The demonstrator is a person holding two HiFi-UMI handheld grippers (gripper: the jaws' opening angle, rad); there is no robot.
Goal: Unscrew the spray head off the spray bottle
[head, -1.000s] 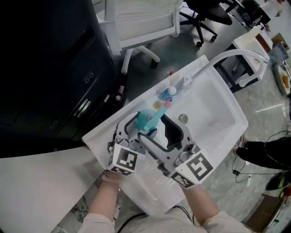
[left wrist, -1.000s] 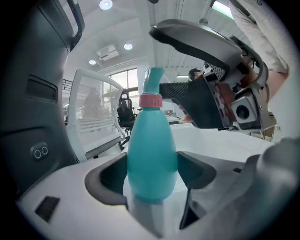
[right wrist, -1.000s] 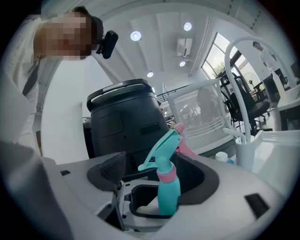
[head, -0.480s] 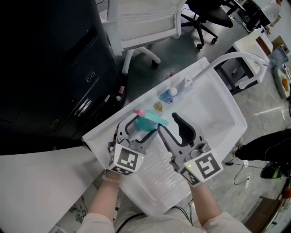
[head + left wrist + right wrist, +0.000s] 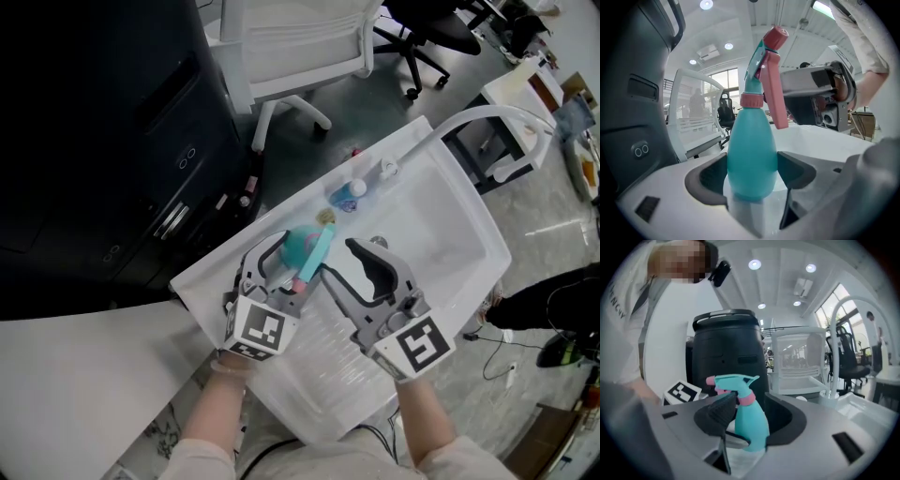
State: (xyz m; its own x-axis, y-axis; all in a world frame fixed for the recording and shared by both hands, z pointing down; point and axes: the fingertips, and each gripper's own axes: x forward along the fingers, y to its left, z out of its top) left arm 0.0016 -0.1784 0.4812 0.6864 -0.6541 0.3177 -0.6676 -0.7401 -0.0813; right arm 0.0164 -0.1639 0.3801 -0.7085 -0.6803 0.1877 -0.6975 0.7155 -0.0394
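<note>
Head view: left gripper (image 5: 284, 269) is clamped on the body of the teal spray bottle (image 5: 302, 246), holding it over the near left part of the white sink (image 5: 441, 220). Right gripper (image 5: 344, 259) sits just right of it with its jaws apart, the left jaw tip beside the spray head (image 5: 317, 251). Left gripper view: both pads press the bottle's lower body, bottle upright, pink collar (image 5: 751, 100) and trigger above. Right gripper view: jaws have just been closing and the bottle lines up in the gap, head near pad height, but the pads don't look pressed on it. Step looks like reaching for the head; unscrewing not begun. Next move: push the right gripper onto the collar, close firmly, then twist while the left keeps the body fixed.
</note>
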